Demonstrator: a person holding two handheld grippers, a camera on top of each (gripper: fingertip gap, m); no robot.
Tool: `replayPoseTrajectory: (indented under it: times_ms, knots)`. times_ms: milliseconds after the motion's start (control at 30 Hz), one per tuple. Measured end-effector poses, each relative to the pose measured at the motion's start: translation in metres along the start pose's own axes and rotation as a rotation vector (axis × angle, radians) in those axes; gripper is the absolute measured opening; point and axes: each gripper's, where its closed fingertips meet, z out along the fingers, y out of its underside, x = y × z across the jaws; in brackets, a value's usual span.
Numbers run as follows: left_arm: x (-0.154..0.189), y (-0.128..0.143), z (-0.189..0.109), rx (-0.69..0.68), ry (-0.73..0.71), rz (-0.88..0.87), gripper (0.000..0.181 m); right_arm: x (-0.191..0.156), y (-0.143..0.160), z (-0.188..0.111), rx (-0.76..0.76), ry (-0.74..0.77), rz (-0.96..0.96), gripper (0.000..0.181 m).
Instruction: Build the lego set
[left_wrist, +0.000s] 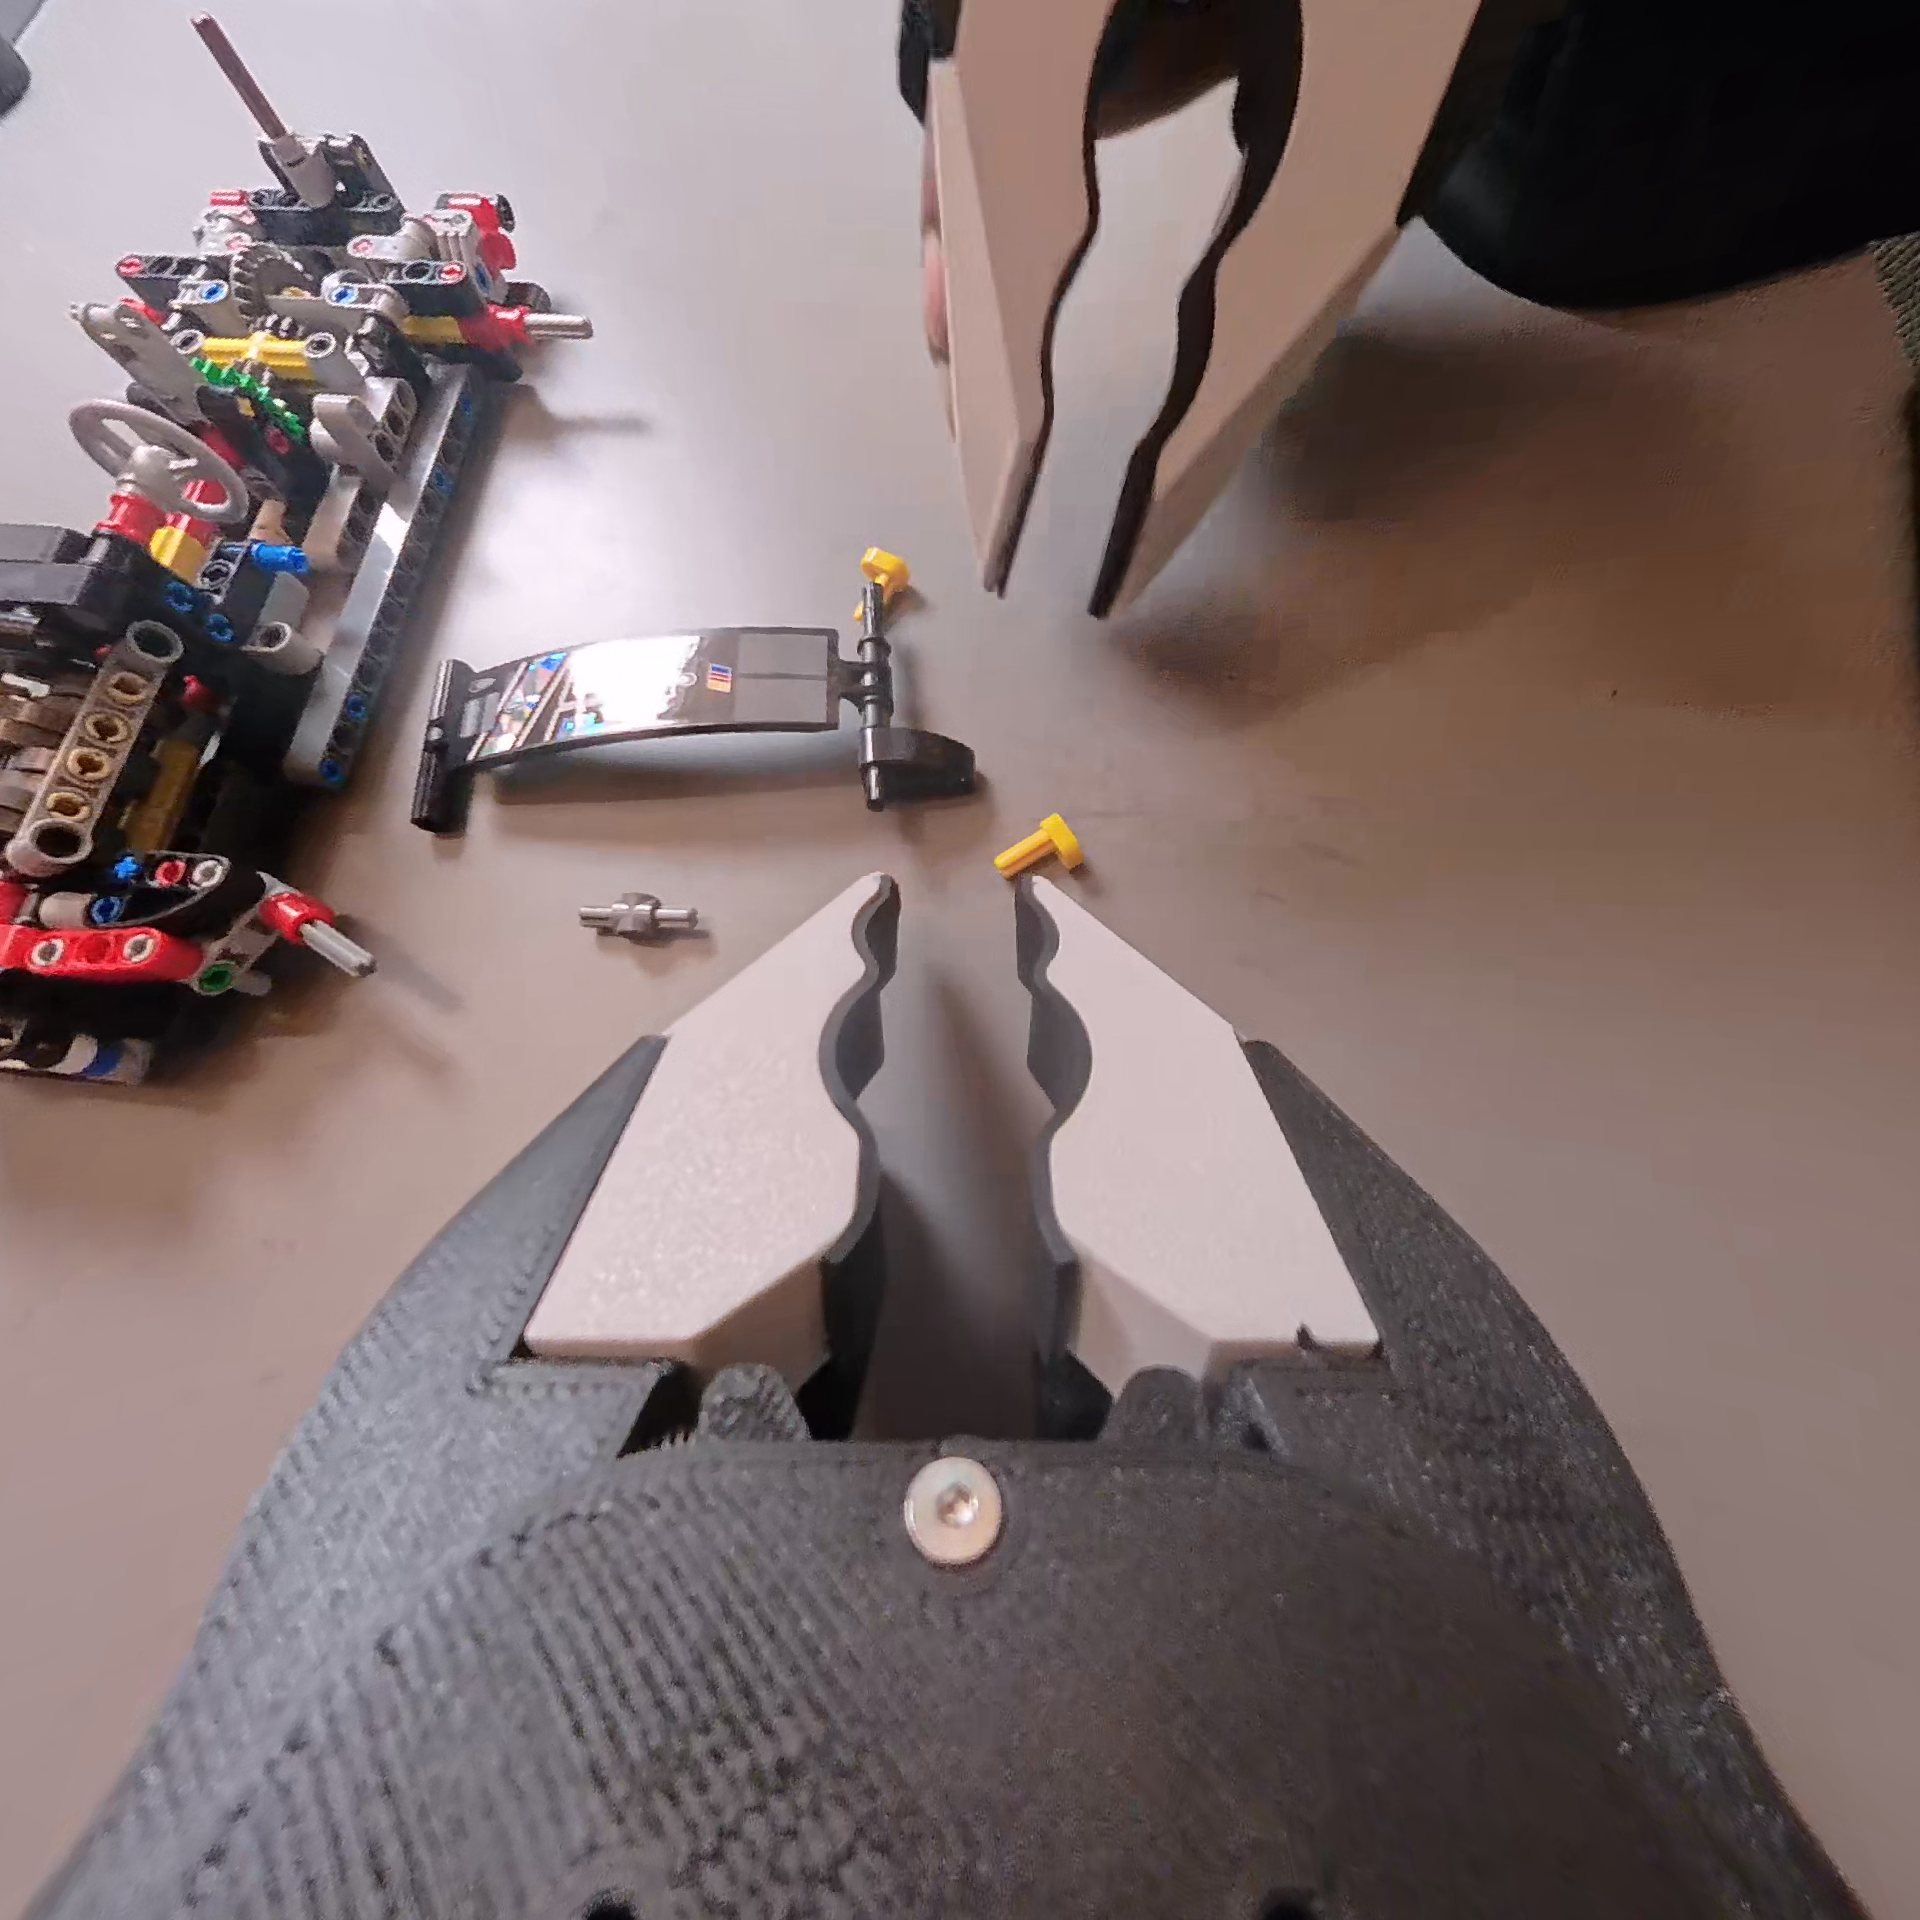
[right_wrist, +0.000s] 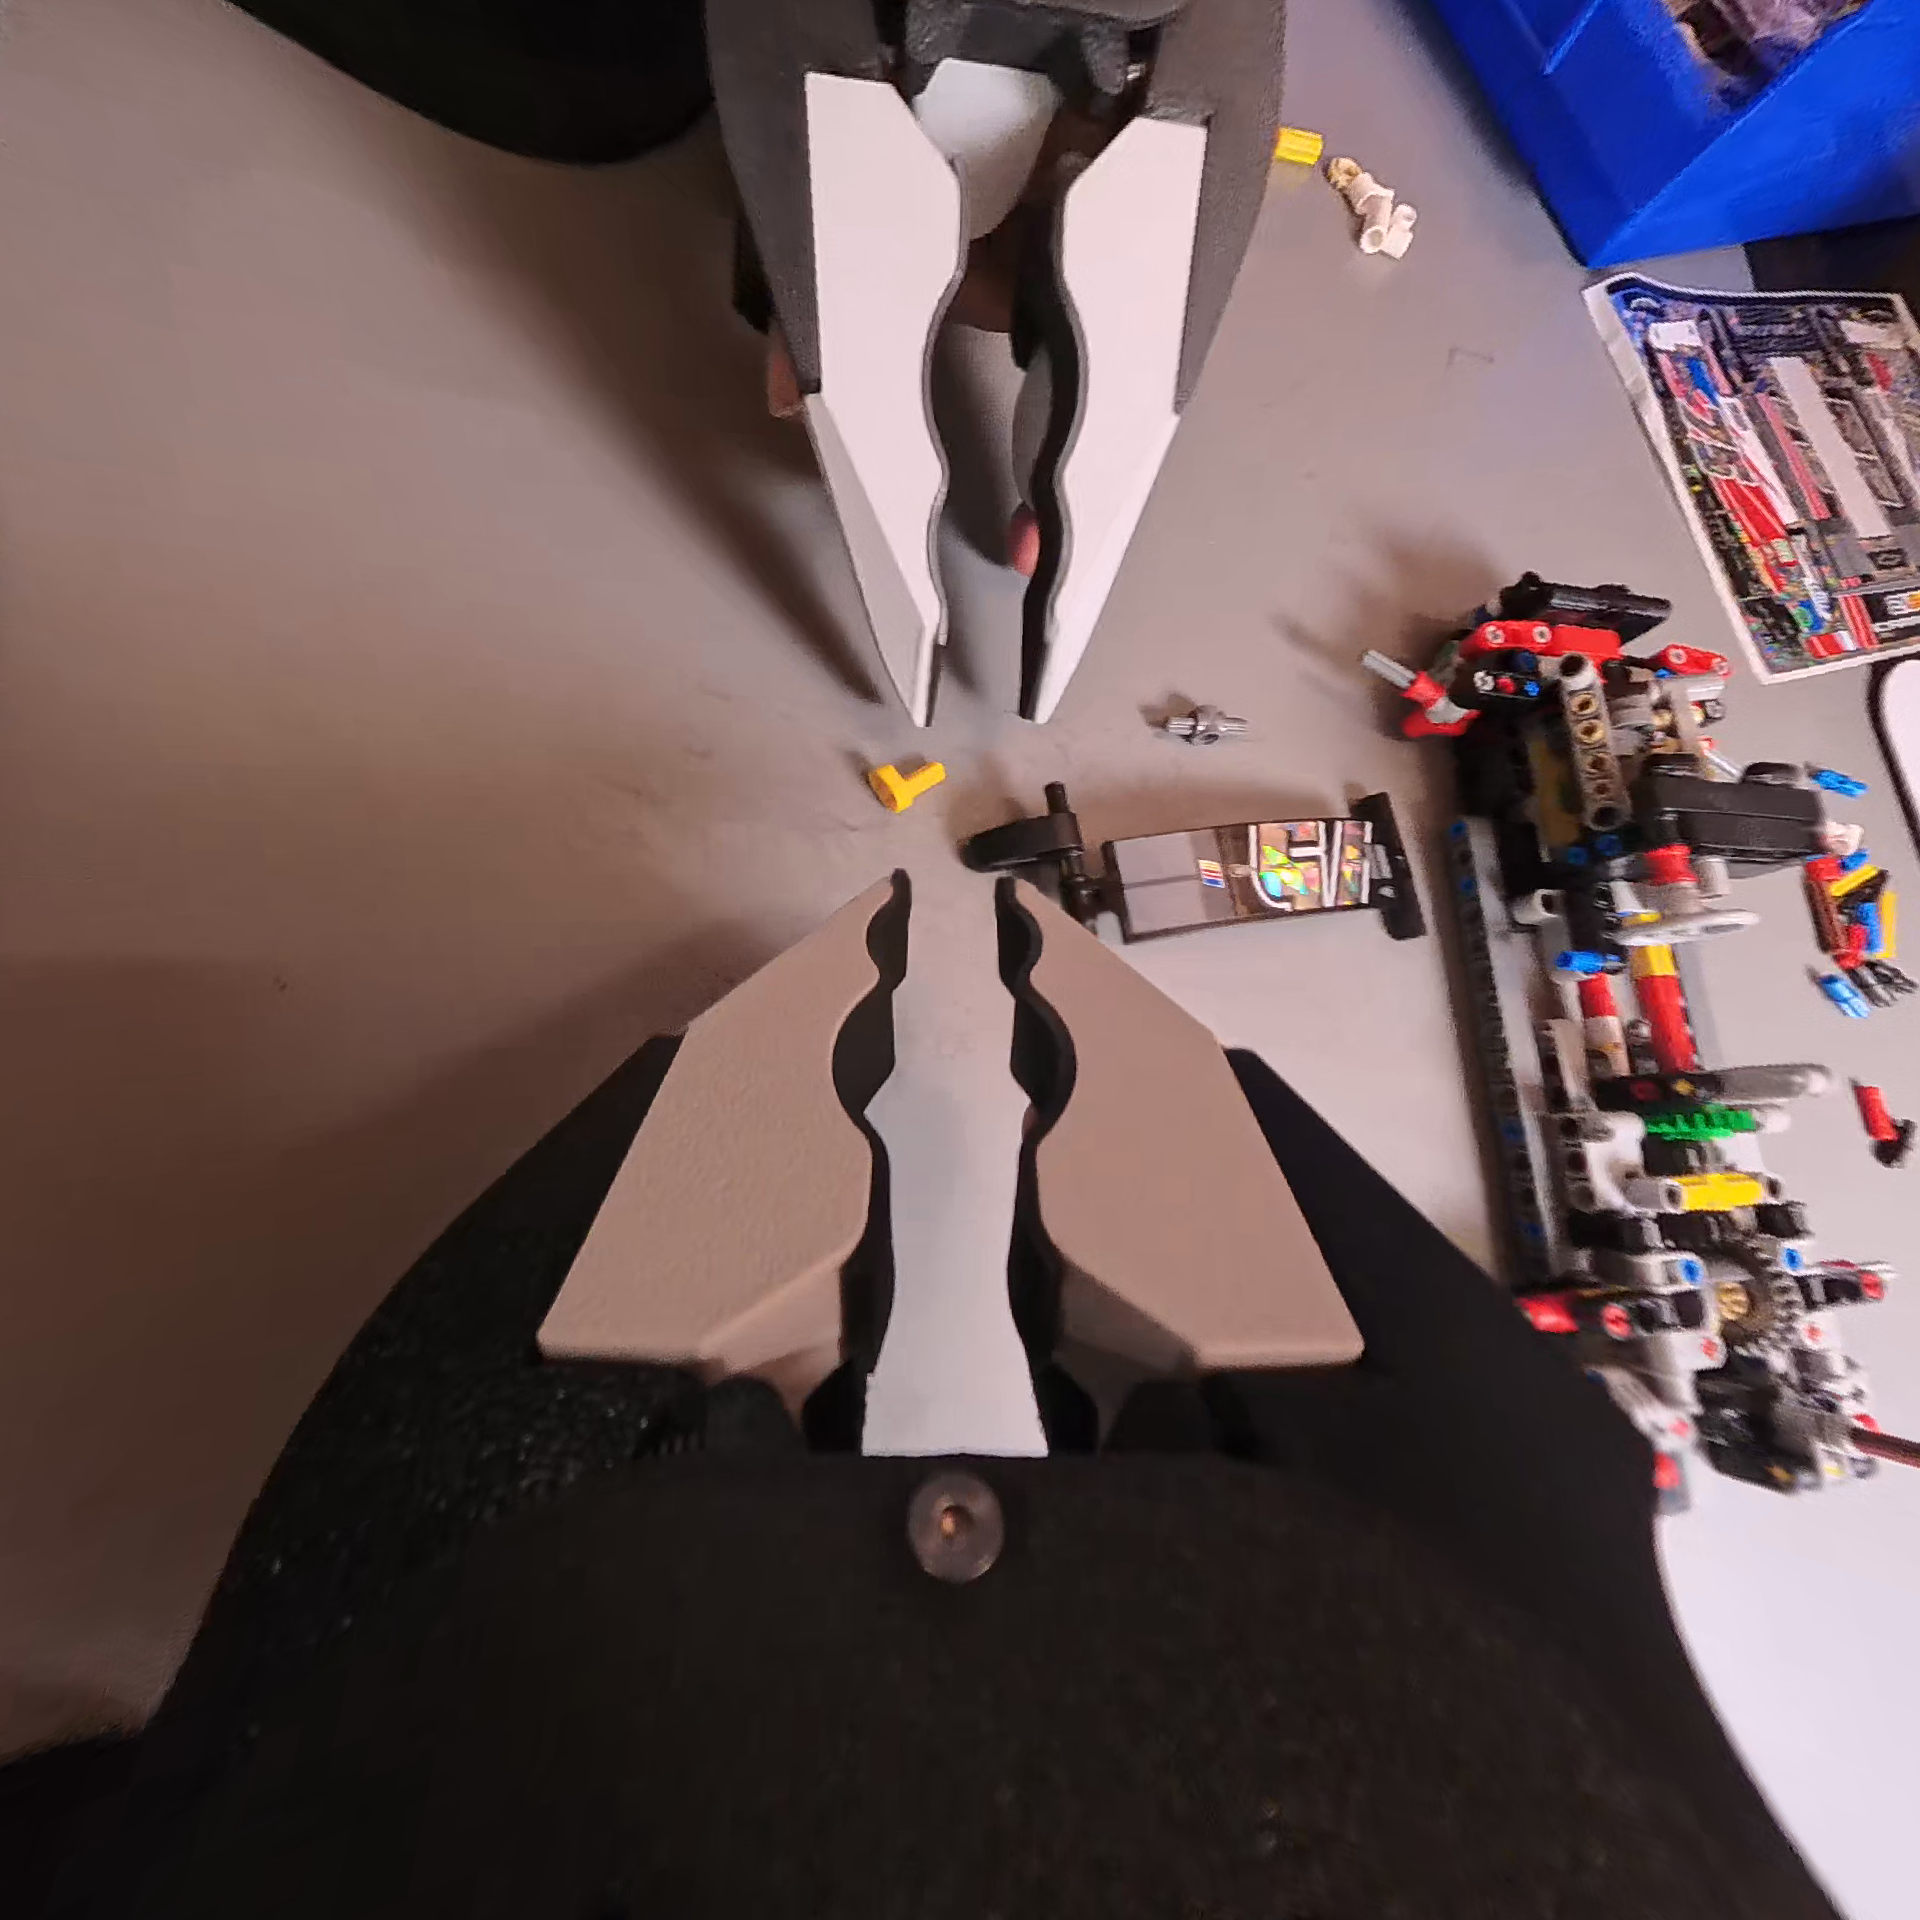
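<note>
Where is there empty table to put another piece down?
Bare table spreads on the side of both grippers away from the lego model. It's crowded between the model, black panel, yellow pin and grey connector.

Lego build (left_wrist: 197, 582) runs off the left edge in the left wrist view, so its far side is cut. In the right wrist view the build's (right_wrist: 1662, 1039) lower end is blurry, can't make out the pieces tbh. Booklet (right_wrist: 1787, 468) is clipped by the right edge, blue bin (right_wrist: 1704, 125) by the top right corner. Small loose bits (right_wrist: 1860, 956) right of the build are too tiny to ID. The pale pieces (right_wrist: 1377, 213) up top, same deal.
</note>
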Motion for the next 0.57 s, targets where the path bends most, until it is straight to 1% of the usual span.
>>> replayPoseTrajectory:
  times_ms: [33,267,433,567]
  knots:
    - [0.0,0.0,0.0,0.0,-0.003,0.002,0.021,-0.001,0.0,0.003,0.009,0.006,0.007,0.012]
    - [-0.008,-0.008,-0.003,0.052,-0.055,0.016,0.021,0.006,-0.01,0.011,0.16,0.029,0.082,0.015]
    - [-0.018,-0.019,-0.009,0.126,-0.117,0.011,0.025,0.003,-0.007,0.013,0.154,0.008,0.095,0.018]
    - [-0.028,-0.023,-0.012,0.165,-0.166,0.007,0.029,0.0,-0.002,0.014,0.11,0.004,0.094,0.023]
